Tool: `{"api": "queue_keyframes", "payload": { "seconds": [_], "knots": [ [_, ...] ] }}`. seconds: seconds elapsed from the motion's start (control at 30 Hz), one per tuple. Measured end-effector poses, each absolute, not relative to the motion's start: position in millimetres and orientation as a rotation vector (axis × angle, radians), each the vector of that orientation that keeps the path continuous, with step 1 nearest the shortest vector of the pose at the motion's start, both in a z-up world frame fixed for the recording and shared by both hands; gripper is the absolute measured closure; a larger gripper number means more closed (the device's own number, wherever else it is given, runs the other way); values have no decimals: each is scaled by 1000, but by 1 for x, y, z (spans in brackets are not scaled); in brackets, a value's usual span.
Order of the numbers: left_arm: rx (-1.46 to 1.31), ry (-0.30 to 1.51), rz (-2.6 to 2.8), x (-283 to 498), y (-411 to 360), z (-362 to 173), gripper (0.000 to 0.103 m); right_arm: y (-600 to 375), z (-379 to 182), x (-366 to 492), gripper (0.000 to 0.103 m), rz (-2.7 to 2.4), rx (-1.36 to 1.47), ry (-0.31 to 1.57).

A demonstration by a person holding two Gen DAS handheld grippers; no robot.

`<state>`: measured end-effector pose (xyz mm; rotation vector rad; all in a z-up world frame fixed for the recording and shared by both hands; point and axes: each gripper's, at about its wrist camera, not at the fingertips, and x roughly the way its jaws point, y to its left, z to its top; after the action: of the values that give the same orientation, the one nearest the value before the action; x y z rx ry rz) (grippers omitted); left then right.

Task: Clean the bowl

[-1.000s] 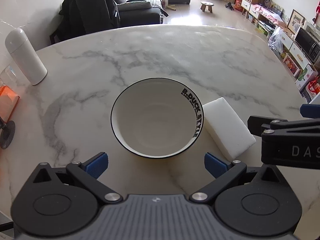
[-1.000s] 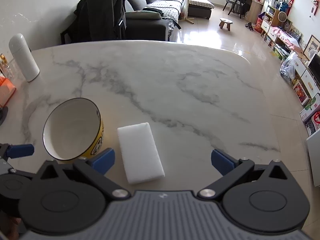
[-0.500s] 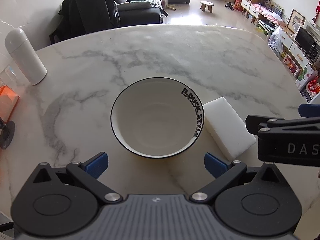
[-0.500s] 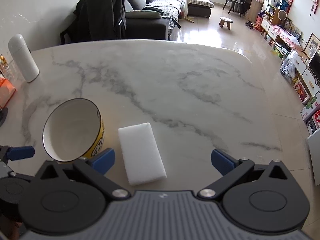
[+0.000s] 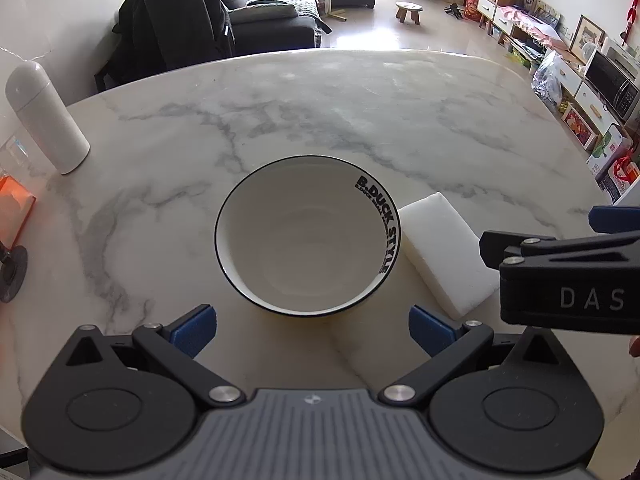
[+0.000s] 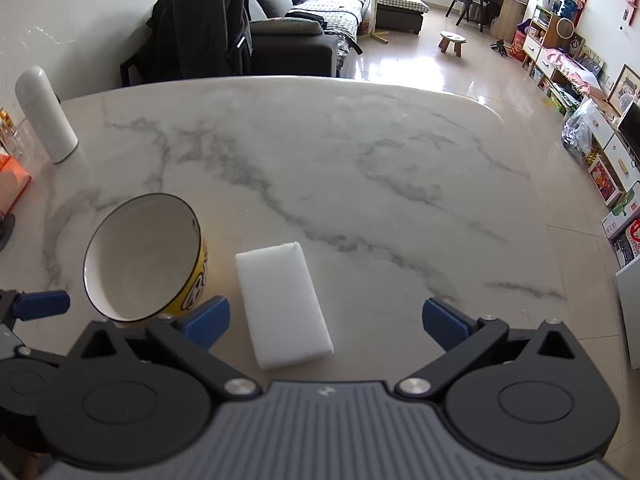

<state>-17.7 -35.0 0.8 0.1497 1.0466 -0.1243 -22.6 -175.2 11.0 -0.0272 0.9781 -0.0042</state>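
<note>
A bowl, white inside with a black rim and yellow outside, stands upright on the marble table. My left gripper is open just short of the bowl's near side, its blue pads wider than the bowl. A white sponge block lies right of the bowl. In the right wrist view the sponge lies between the pads of my open right gripper, nearer the left pad, and the bowl sits to the left. The right gripper's body shows at the left view's right edge.
A white bottle stands at the table's far left, with an orange box and a dark round base at the left edge. The table's far edge faces a sofa and a chair draped with a dark coat.
Almost nothing differs. The right gripper's body has shifted slightly in the left wrist view; bowl and sponge stay where they were.
</note>
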Motion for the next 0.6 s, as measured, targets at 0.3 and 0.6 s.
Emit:
{"api": "queue_keyframes", "payload": {
  "seconds": [0.3, 0.6],
  "knots": [
    [149, 1047, -125, -18, -35, 1, 1, -173, 10, -23, 0, -5, -28, 975],
    [146, 1048, -128, -17, -33, 2, 1, -172, 10, -23, 0, -3, -27, 971]
  ]
}}
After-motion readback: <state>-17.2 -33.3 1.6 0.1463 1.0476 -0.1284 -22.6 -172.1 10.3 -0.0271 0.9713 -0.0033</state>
